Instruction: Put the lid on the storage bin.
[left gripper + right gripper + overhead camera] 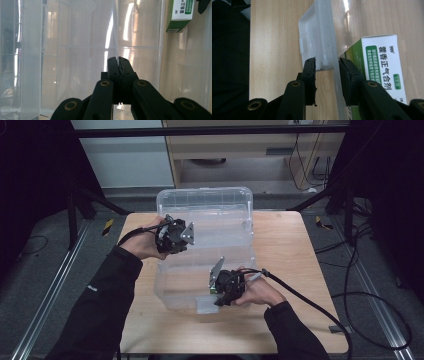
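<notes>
High view: A person at a light wooden bench [285, 250] works a clear plastic storage bin [205, 205] with a gripper in each hand. The left gripper [186, 236] sits at the bin's left wall, the right gripper [216, 290] at its near rim, where a handle latch juts out.

Left gripper view: The left gripper's [119, 61] fingers [113, 65] are pressed together on the thin upright edge of the bin wall [115, 30], pinching it. A green-and-white medicine box [180, 13] lies on the bin floor beyond.

Right gripper view: The right gripper's [327, 68] fingers [310, 71] straddle the near wall and its moulded latch [317, 35]; the outer finger touches the latch, and whether the inner one presses the wall cannot be told. The medicine box [382, 65] lies just inside that wall, beside the inner finger.

Handling: The bin looks light and nearly empty, but its thin walls would likely flex and its glossy plastic may slip under a pinch.

Where to hold: The stiffened rim and latch block seem the surest purchase; a hold on two separate sides should keep it from twisting.
</notes>
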